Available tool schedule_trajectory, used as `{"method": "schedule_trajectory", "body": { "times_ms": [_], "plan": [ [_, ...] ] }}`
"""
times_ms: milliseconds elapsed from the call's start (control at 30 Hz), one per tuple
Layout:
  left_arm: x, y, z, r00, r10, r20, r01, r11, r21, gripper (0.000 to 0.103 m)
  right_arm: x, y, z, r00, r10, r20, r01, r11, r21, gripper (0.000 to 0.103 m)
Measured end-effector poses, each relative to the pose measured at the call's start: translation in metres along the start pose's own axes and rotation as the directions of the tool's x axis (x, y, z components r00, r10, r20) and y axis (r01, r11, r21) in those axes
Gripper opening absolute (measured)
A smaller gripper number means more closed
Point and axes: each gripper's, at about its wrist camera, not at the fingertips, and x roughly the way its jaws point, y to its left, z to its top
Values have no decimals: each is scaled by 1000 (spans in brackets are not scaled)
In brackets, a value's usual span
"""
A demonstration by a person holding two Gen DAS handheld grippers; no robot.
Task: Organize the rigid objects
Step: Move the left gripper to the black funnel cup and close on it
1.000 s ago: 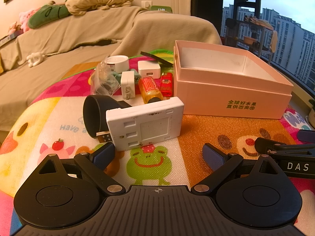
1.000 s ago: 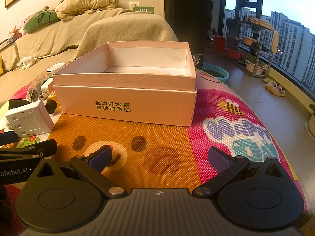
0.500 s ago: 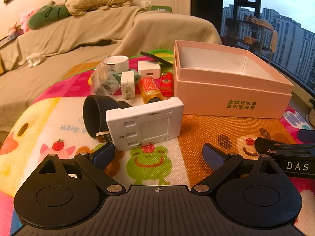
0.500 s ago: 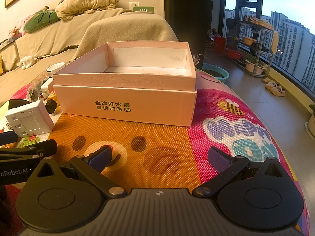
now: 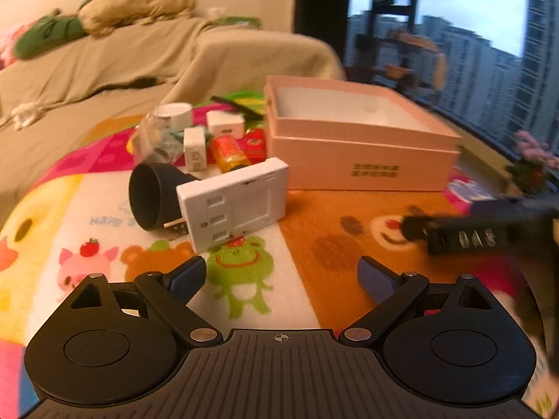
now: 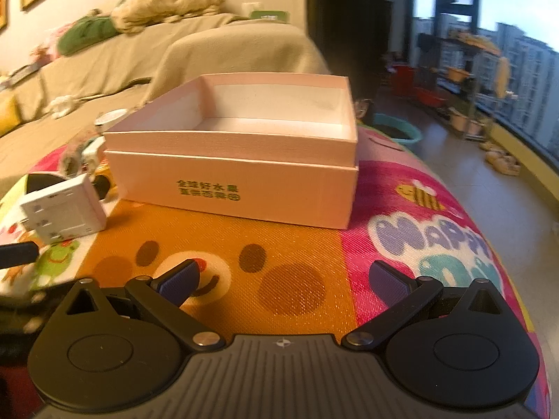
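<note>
Left tongs (image 5: pixel 281 277) low over the play mat (image 5: pixel 104 209), fingers spread wide with nothing between them. White plastic module (image 5: pixel 234 204) lies just ahead at 11 o'clock, propped at a tilt against a black cylindrical cup (image 5: pixel 152 195) lying on its side, open mouth toward the camera. Behind, at 12 o'clock, a loose clutter: white charger plug (image 5: pixel 194 148), orange bottle (image 5: pixel 229 153), red packet (image 5: pixel 255 145), white round tub (image 5: pixel 176 113), another white adapter (image 5: pixel 225 124). Pink box (image 5: pixel 356 139) sits at 1 o'clock, open-topped and empty as far as its floor shows. The module looks light, stiff and smooth-sided (a moulded shell, likely hollow); its flat short edges seem the best hold, since a pinch across the broad recessed face would probably be too wide. Because it leans on the cup, I'd expect it to slide or drop flat when nudged, and the cup may roll. Right tongs (image 6: pixel 288 277) also gaping and unloaded, held level over the orange patch of mat, pointed at the pink box's printed front wall at 12 o'clock; the module shows at 10 o'clock in that view. Right device's body crosses the left view at 3 o'clock, blurred. Both views are soft with motion blur, so fine detail on the small items is unreadable. Nothing yet in the box; the sorting appears to be at its start.
</note>
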Motion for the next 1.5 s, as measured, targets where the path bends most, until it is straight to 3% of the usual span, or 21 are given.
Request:
{"method": "schedule_trajectory", "body": {
  "times_ms": [167, 333, 467, 567, 600, 633, 733, 767, 800, 867, 933, 1067, 1233, 1333, 1400, 1500],
  "plan": [
    [-28, 15, 13, 990, 58, 130, -71, 992, 102, 97, -2, -7, 5, 997, 58, -42, -58, 998, -8, 103],
    [-22, 36, 52, 987, 58, 148, -73, 992, 99, 97, 2, 1, 8, 997, 22, -79, -26, 998, -52, 103],
    [-10, 33, 62, 991, -110, 75, 100, 986, 131, 97, 1, 1, 7, 996, 29, -79, -33, 998, -51, 103],
    [1, 22, 52, 979, -205, -7, 205, 973, 108, 97, 1, 1, 8, 996, 29, -78, -33, 998, -52, 103],
    [-2, 19, 48, 976, -216, 8, 213, 968, 130, 94, 0, 1, 8, 996, 30, -78, -34, 998, -51, 103],
    [-5, 16, 46, 966, -257, -10, 256, 957, 135, 93, 1, 1, 8, 996, 30, -79, -34, 998, -51, 103],
    [-14, 16, 47, 910, -413, -38, 415, 906, 80, 75, 2, 1, 9, 996, 30, -80, -34, 998, -50, 103],
    [-17, 18, 49, 911, -410, -29, 411, 908, 79, 70, 1, 1, 9, 996, 29, -80, -33, 998, -50, 103],
    [-18, 19, 52, 932, -363, -13, 362, 927, 98, 70, 1, 1, 9, 996, 30, -80, -34, 998, -51, 103],
    [-13, 22, 59, 975, -219, 24, 213, 965, 152, 69, 1, 1, 8, 997, 29, -78, -33, 998, -53, 103],
    [-2, 33, 66, 995, -100, 29, 94, 982, 162, 68, 1, 1, 8, 997, 29, -76, -33, 998, -52, 103],
    [29, 61, 72, 993, -93, -76, 103, 985, 141, 68, 1, 1, 8, 997, 29, -75, -33, 998, -51, 103],
    [57, 73, 63, 977, -98, -191, 122, 985, 123, 68, 1, 1, 8, 996, 32, -80, -37, 998, -56, 103],
    [54, 76, 50, 982, -107, -157, 126, 986, 112, 69, 1, 1, 8, 996, 34, -77, -38, 998, -58, 103],
    [42, 78, 45, 983, -122, -138, 136, 986, 98, 58, -1, 0, 7, 996, 45, -73, -49, 997, -58, 103],
    [20, 86, 33, 982, -143, -119, 149, 988, 39, 58, -7, 6, 5, 994, 73, -77, -80, 993, -89, 103]
  ]
}}
